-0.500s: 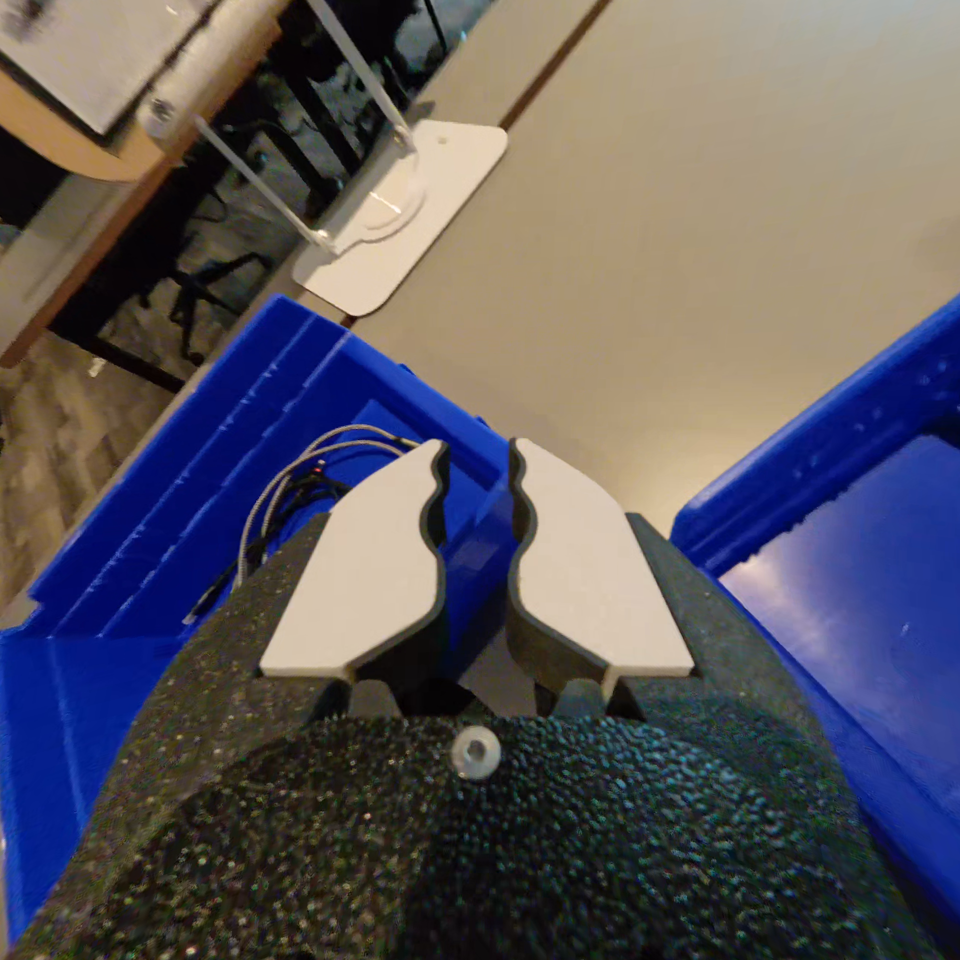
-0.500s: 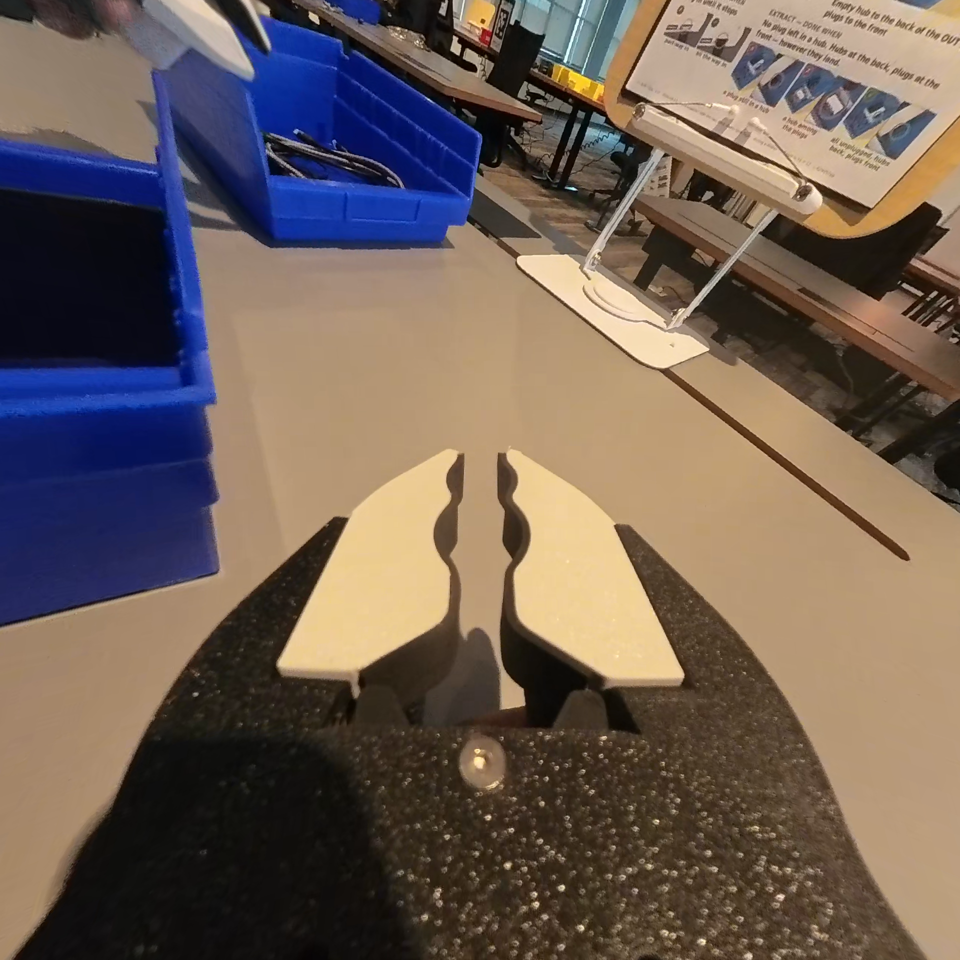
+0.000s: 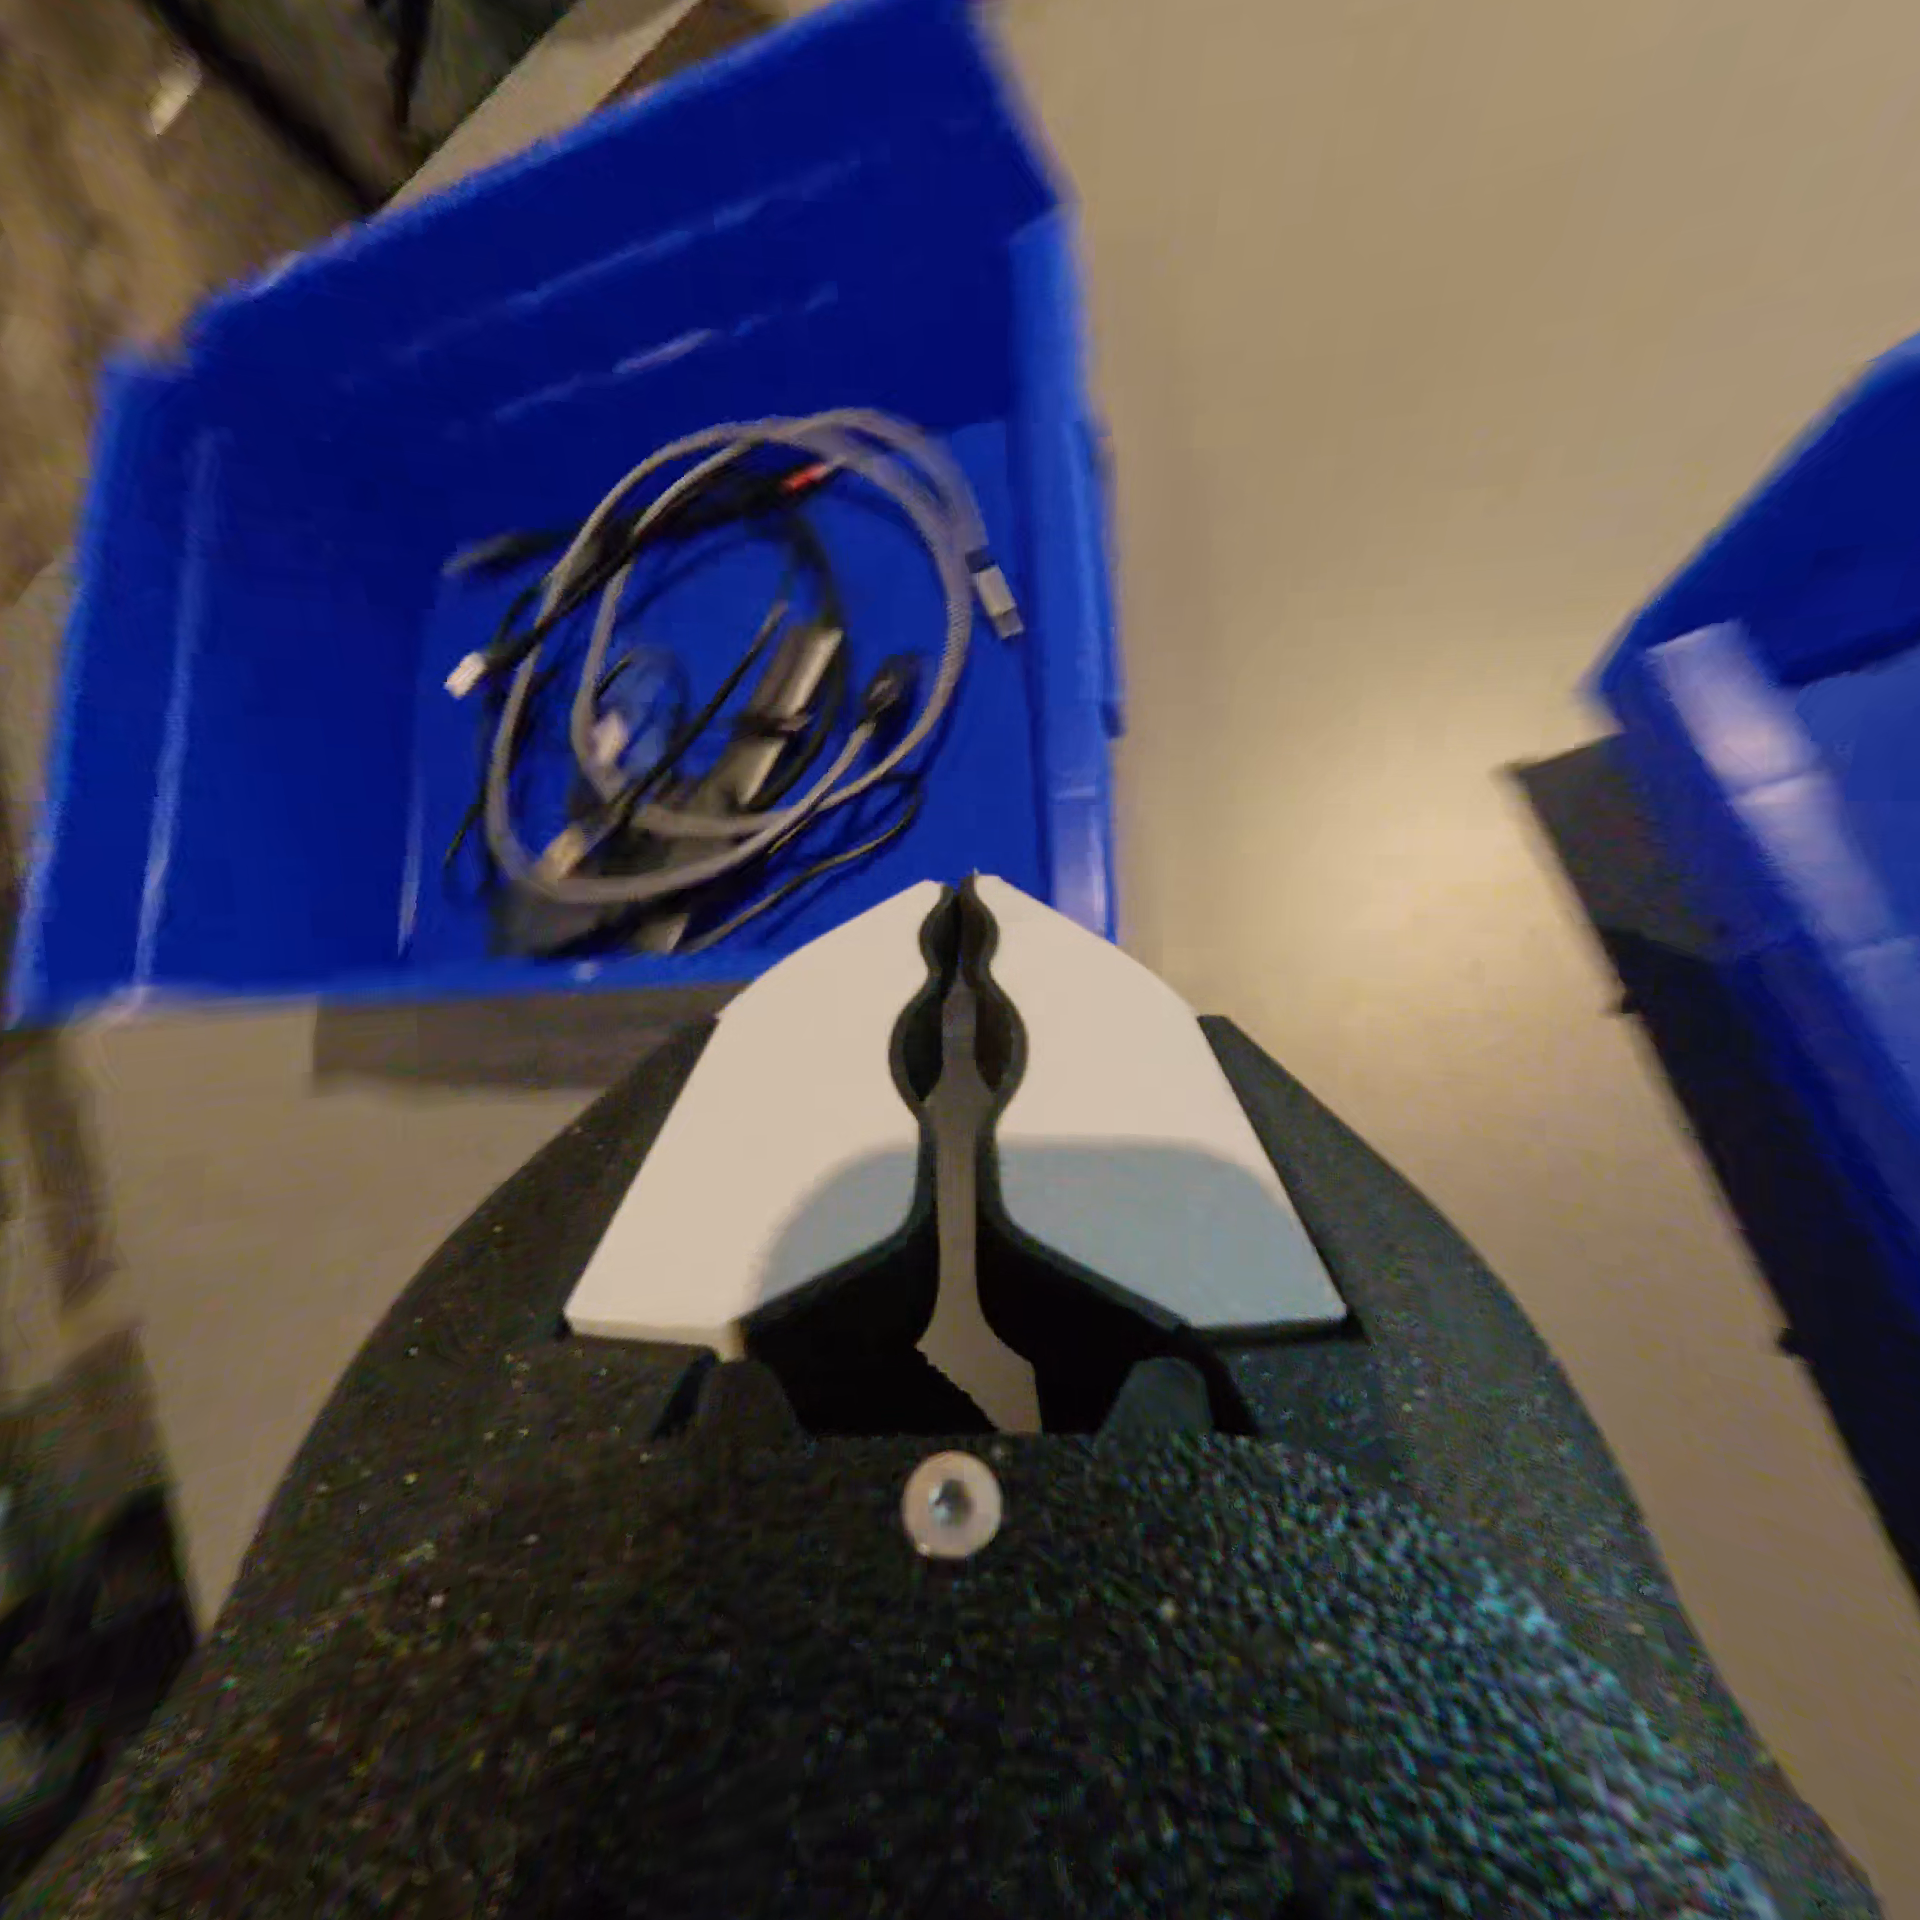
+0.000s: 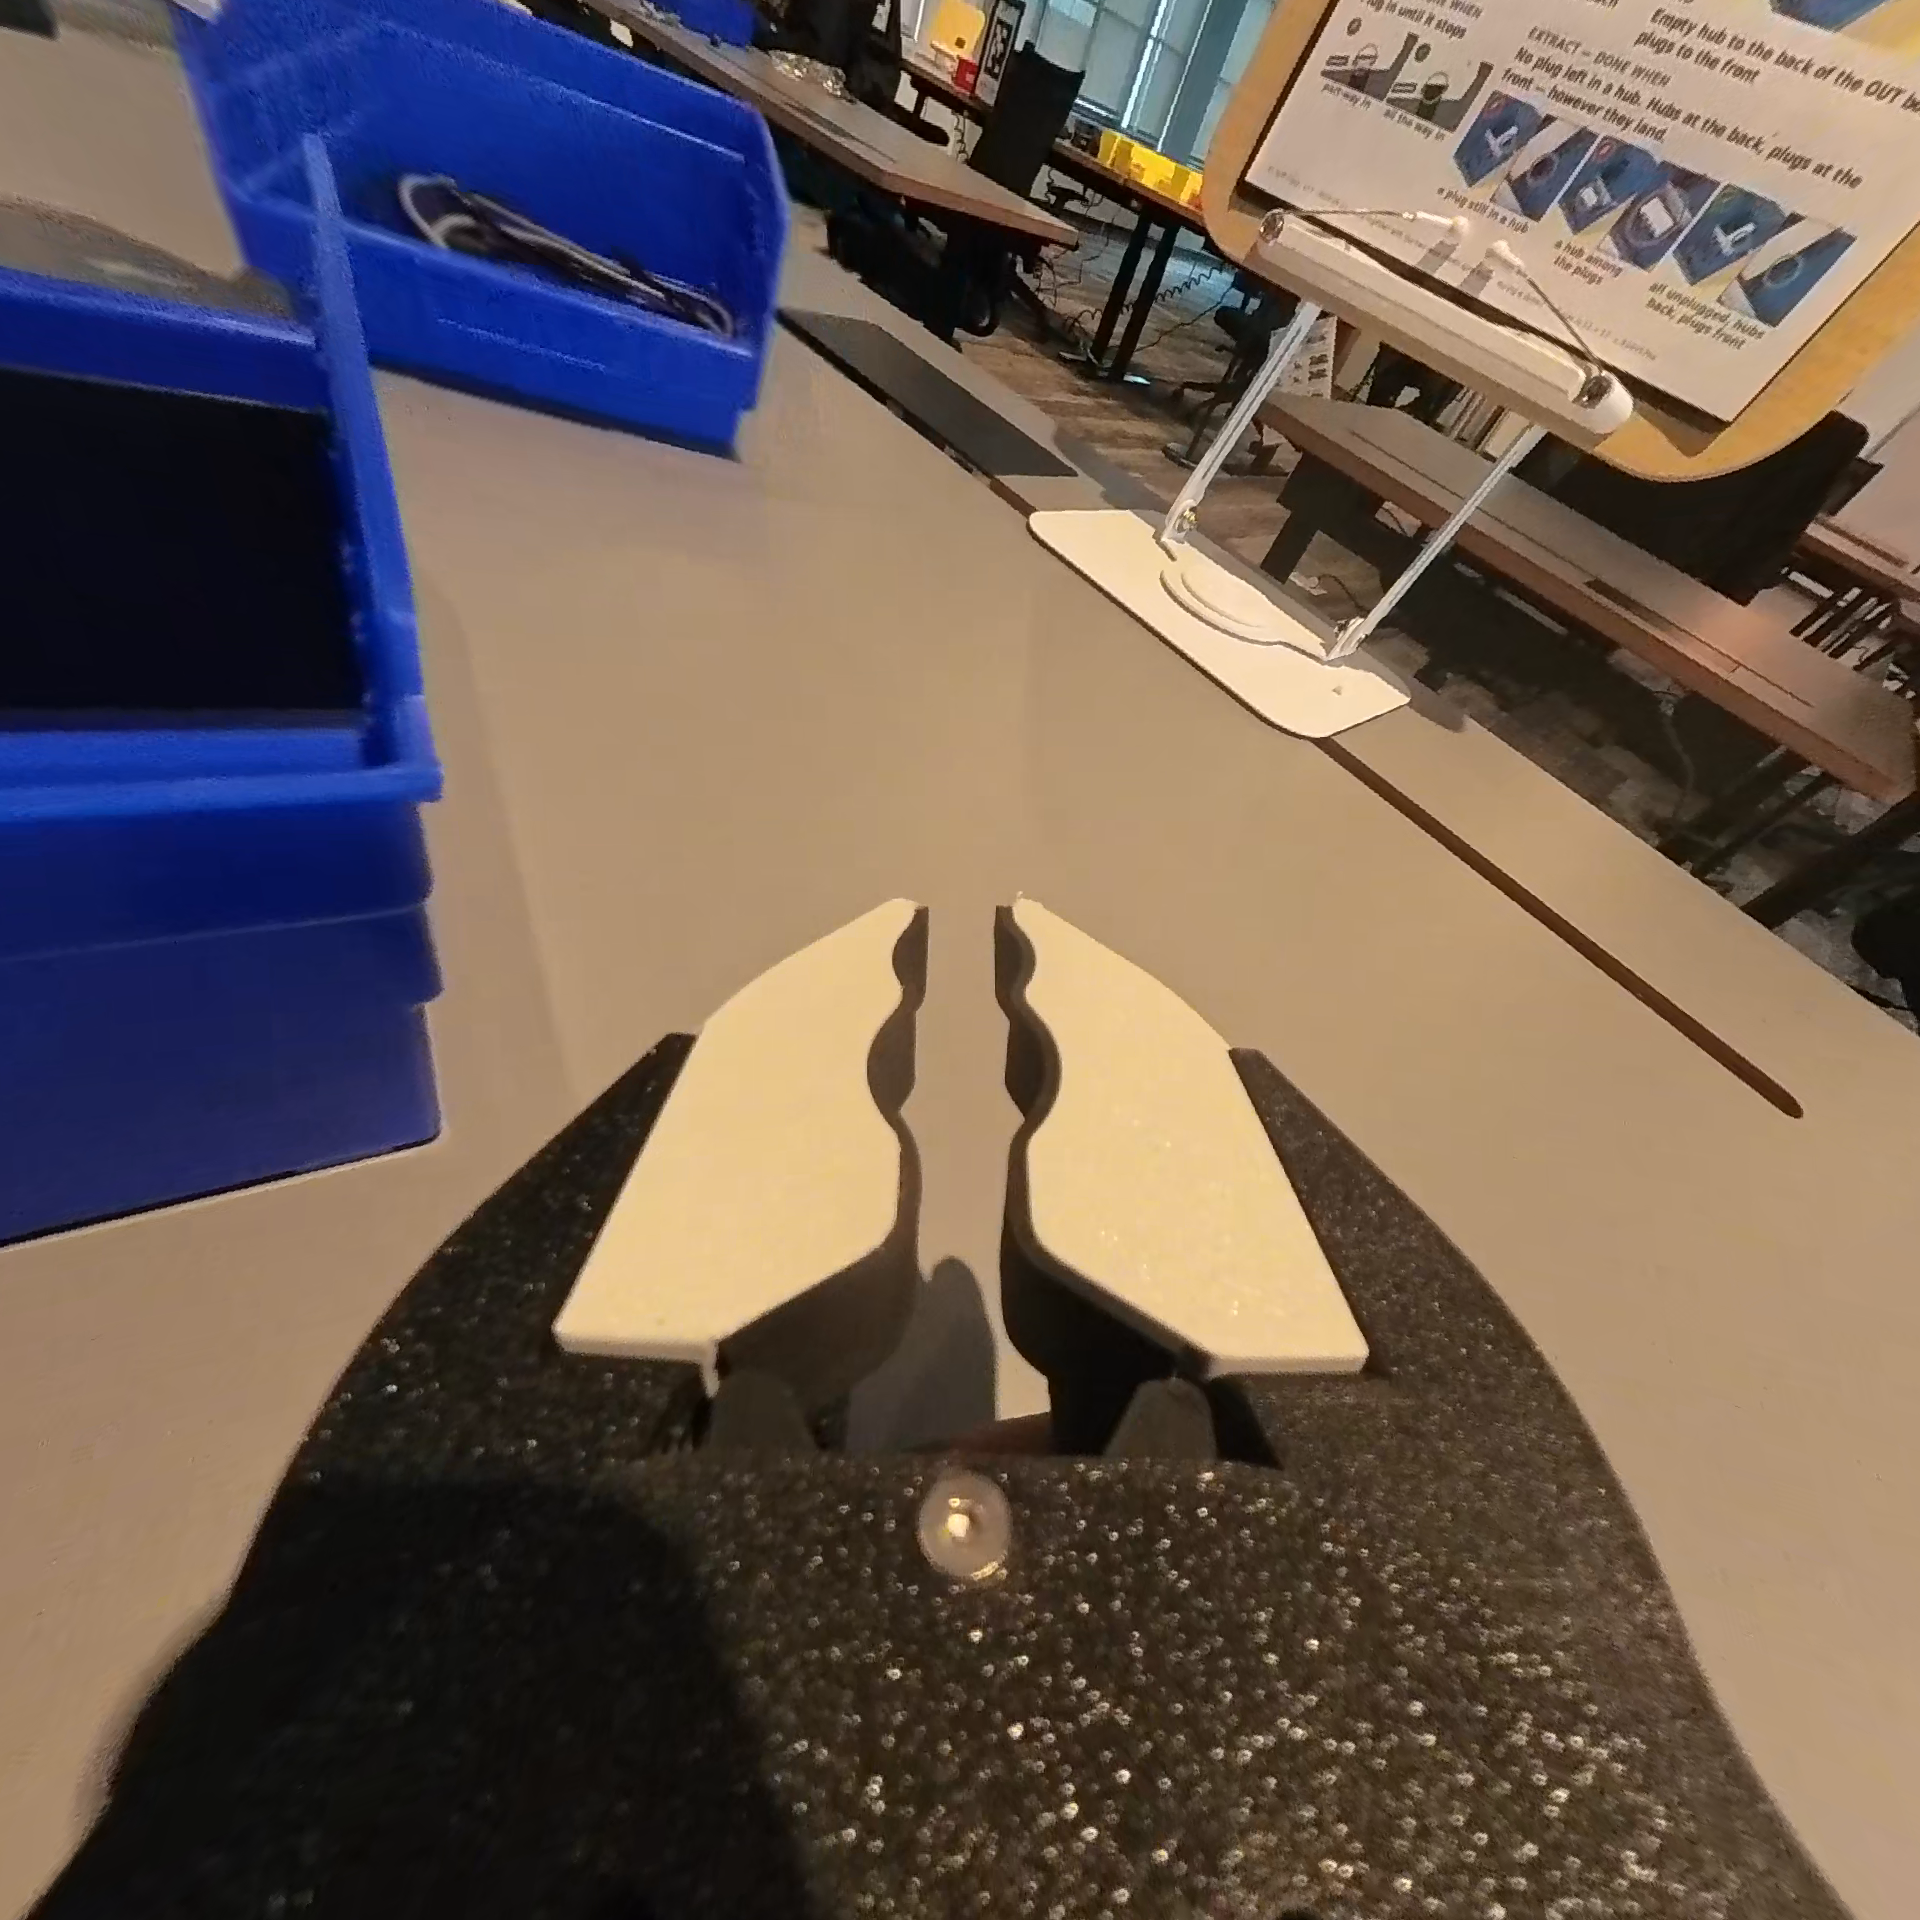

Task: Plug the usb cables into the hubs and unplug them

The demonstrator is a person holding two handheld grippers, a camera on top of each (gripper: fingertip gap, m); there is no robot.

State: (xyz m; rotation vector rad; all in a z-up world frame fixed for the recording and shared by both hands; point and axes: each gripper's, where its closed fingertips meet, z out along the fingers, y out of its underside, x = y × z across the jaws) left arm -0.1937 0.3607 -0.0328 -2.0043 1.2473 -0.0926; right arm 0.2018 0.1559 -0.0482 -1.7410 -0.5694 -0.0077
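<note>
In the far bin (image 3: 312,644), on its floor, lie the cables (image 3: 727,665) in one loose tangle, grey braided loops over thin black leads, with at least one dark blocky piece, maybe a hub, in the middle. Light and floppy stuff, I'd say; pull a loop and the whole knot could come along. Better to take a stiff plug end, like the metal one (image 3: 995,597) lying by the right wall, clear of the pile. The left tool (image 3: 958,896) hangs above the bin's near wall, tips pressed together, holding nothing; it must spread before any grab, and that wall stands in the way. The view is blurred, so finer detail is lost. Over on the right, the right tool (image 4: 958,909) sits low over bare desk (image 4: 727,727), fingers a little apart, empty. A second bin (image 4: 208,831) stands close on its left, inside dark. Farther off, a white stand (image 4: 1226,613) props up an instruction board (image 4: 1558,208).
</note>
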